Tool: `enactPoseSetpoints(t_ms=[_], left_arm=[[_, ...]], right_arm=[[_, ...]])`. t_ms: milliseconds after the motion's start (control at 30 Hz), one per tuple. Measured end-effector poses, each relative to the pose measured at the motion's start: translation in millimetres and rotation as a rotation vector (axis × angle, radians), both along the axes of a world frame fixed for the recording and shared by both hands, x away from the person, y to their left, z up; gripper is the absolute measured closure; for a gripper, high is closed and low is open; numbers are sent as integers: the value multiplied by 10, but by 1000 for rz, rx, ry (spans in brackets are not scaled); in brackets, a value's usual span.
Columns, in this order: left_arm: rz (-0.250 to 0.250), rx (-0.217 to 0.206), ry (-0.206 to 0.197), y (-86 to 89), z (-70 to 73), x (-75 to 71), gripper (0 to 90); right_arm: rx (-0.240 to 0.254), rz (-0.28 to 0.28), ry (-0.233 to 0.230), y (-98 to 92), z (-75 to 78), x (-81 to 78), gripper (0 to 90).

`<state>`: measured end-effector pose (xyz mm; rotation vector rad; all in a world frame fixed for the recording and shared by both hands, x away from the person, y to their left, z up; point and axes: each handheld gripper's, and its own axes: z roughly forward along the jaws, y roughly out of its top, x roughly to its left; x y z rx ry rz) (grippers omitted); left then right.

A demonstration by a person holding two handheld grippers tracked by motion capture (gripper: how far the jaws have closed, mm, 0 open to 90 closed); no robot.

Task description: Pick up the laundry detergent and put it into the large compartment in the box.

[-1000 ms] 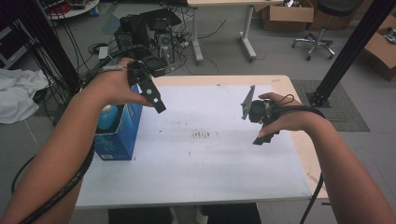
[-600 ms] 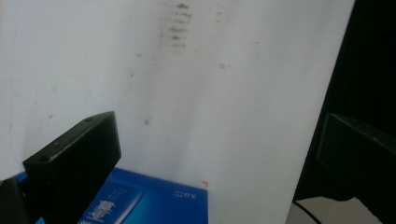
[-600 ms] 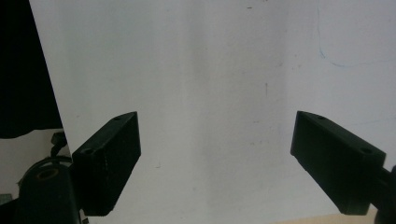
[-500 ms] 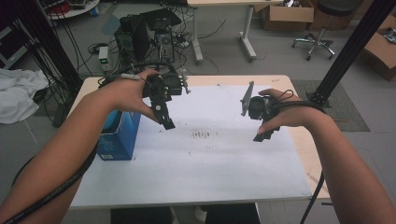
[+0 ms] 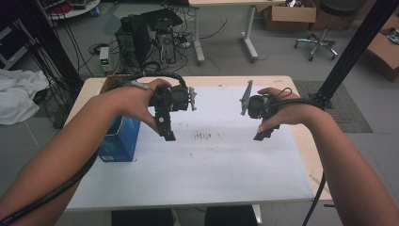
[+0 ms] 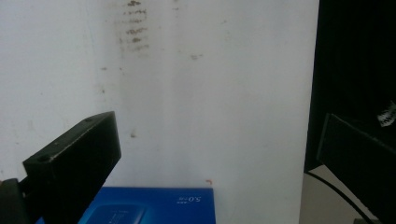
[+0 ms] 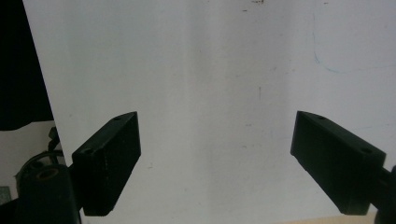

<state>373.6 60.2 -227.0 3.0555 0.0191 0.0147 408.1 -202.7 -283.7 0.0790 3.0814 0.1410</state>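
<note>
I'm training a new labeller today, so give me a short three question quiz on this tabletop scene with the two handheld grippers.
1. True or false: the left gripper grips the blue cardboard box.
2. Which gripper is nearer the box? A left, B right.
3. Fill in: the right gripper has its jaws ____ over the white table top.

Key: 1 false, its jaws are apart and empty. 2 A. 3 open.

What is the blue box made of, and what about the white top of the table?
The blue box looks like printed cardboard: flat sides, sharp folded edges, small lettering and a slight sheen. The white table top seems a smooth, hard sheet, maybe laminate or whiteboard, since it carries dark smudges and faint pen marks. A pale wood-coloured edge shows beyond it.
</note>
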Motion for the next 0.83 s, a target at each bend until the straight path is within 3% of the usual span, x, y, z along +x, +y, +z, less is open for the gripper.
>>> enactPoseSetpoints(t_ms=[833], left_arm=[[8,7,0,-24,-23,-39,1]], right_arm=[[1,8,-6,26,-1,-40,162]])
